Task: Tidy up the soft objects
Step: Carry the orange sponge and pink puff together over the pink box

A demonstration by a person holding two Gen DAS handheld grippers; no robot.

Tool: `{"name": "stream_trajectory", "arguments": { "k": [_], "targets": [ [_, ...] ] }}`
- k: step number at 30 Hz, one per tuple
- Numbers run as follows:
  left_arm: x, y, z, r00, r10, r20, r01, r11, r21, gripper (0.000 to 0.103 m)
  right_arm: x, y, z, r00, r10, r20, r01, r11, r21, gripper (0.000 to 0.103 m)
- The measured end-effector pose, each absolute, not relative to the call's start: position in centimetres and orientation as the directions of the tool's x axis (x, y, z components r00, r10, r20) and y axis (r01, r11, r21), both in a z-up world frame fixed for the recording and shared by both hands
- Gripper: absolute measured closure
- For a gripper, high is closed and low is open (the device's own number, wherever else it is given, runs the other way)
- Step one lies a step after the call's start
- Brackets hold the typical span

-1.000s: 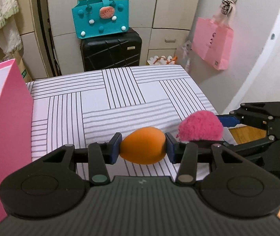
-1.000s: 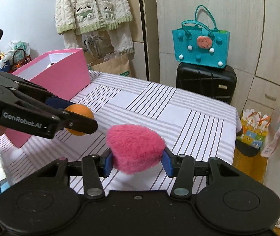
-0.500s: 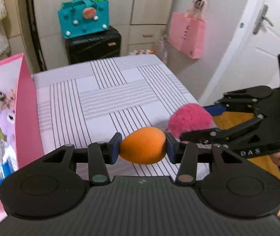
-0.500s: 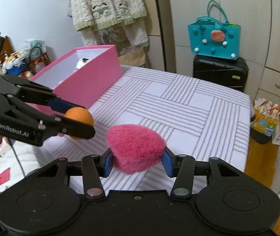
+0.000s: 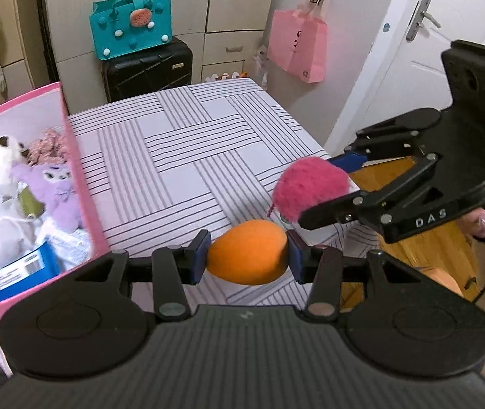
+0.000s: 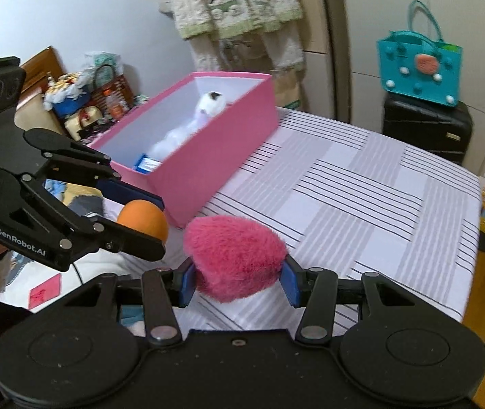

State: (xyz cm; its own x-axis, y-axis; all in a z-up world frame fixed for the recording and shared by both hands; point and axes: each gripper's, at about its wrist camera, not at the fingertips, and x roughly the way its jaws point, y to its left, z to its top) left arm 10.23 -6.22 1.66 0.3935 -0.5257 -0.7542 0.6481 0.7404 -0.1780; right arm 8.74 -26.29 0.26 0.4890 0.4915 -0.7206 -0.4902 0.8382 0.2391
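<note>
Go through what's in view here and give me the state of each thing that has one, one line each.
Left claw: shut on the orange ball.
Orange ball: held, off the bed.
Right claw: shut on the pink pom-pom.
Pink pom-pom: held in the air.
Pink box: open, plush toys inside.
Teal bag: upright on the suitcase.

From where I steer, the striped tabletop (image 5: 188, 156) lies bare across its middle and far side — plenty of room to sweep either tool over it. The pink box (image 6: 222, 150) stands along its left edge, its tall wall the one barrier between my tools and the box's open top. Inside, a white plush (image 5: 2, 156), a purple plush (image 5: 57, 191) and a blue packet (image 5: 17, 269) crowd the floor; the far end is, I think, fuller. My left gripper (image 5: 247, 255) and right gripper (image 6: 237, 277) hang close together — little clearance between them.
</note>
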Motion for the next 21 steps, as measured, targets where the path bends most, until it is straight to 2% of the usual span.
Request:
{"name": "stream_trajectory", "arguments": {
  "k": [12, 16, 21],
  "targets": [
    [9.7, 3.3, 4.6, 0.541, -0.543, -0.642, 0.575, 0.796, -0.19, 0.057, 9.9, -19.6, 3.5, 0.473, 0.54, -0.696, -0.595, 0.778, 0.2, 0.048],
    [11.8, 5.6, 4.3, 0.569, -0.506, -0.649, 0.531, 0.828, -0.181, 0.056, 11.0, -17.4, 4.4, 0.493, 0.542, -0.68, -0.621, 0.767, 0.161, 0.048],
    [14.9, 7.4, 3.5, 0.647, -0.387, -0.657, 0.442, 0.892, -0.09, 0.056, 13.5, -14.1, 4.7, 0.499, 0.543, -0.676, -0.666, 0.739, 0.102, 0.048]
  ]
}}
